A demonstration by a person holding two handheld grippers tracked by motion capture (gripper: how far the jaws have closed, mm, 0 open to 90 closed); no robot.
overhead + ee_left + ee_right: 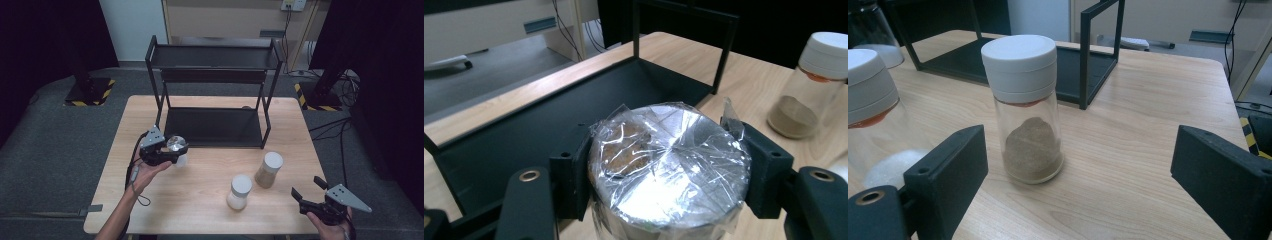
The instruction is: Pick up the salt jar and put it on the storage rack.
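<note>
The clear glass jar with a crinkled film-covered top (669, 172) is pinched between the jaws of the left tool (167, 151), which presses on its sides just under the rim. It is held clear of the light wooden surface (200, 195), just in front of the left end of the black metal two-tier rack (215, 95). The step in hand looks like carrying this jar toward the rack's lower tray (524, 135). The next move probably calls for bringing the jar over the tray's low front lip, keeping it upright, setting it down flat and only then letting the jaws part.

The right tool (310, 192) rests near the front right corner of the surface with its jaws spread wide and nothing between them. It faces the glass jar with a white screw lid and brown powder (1025, 110), which stands apart from it. Just beside that one stands a second white-lidded glass jar holding white powder (239, 192).

The left gripper view shows brown contents under the film and the jaws' contact on both sides; the high view gives neither, but it lays out the rack's upper shelf and all three jars together. The right gripper view shows the brown powder heaped to one side.
</note>
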